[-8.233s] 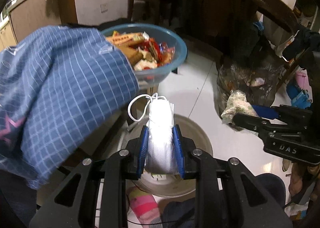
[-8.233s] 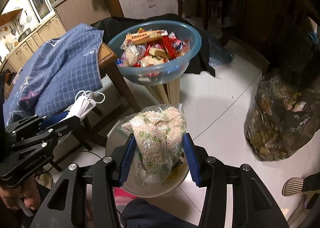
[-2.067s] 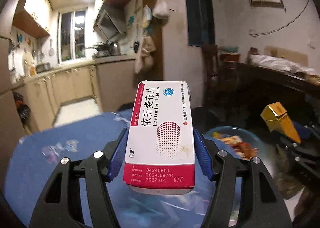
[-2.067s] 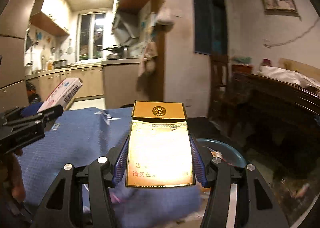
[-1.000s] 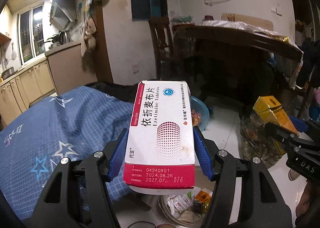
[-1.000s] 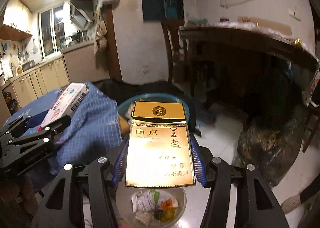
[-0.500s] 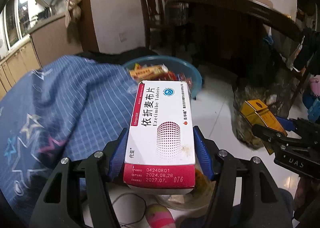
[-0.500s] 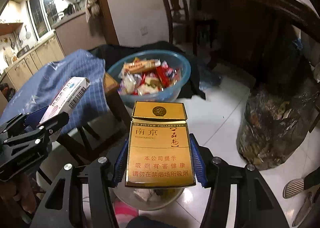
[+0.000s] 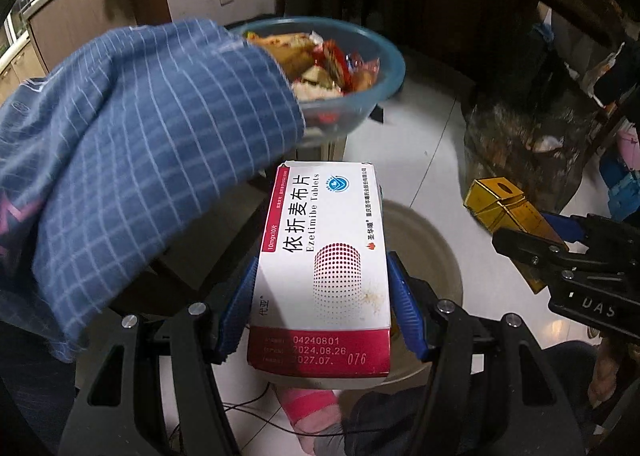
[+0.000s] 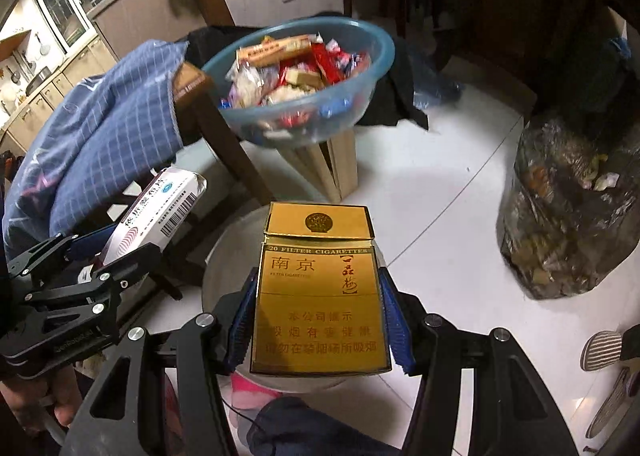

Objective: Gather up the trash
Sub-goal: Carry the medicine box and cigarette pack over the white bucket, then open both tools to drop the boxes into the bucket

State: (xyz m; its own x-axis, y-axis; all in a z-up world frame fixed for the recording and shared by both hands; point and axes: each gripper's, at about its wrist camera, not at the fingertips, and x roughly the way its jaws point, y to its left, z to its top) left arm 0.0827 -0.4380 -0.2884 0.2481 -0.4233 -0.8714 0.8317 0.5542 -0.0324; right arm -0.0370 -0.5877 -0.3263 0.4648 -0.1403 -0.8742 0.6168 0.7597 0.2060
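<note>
Both grippers have dropped from table height to just above the bin (image 10: 224, 256).

Left gripper (image 9: 322, 308) pinches a glossy card tablet box (image 9: 322, 268); right gripper (image 10: 318, 320) pinches a gold cigarette pack (image 10: 318, 288). Released off-centre, either flat, light box could catch the round pale rim and skid onto the slick tiled floor (image 10: 436, 216).

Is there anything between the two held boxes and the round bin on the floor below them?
Nothing visible. The medicine box and the cigarette pack hang right over the bin, whose mouth shows open.
</note>
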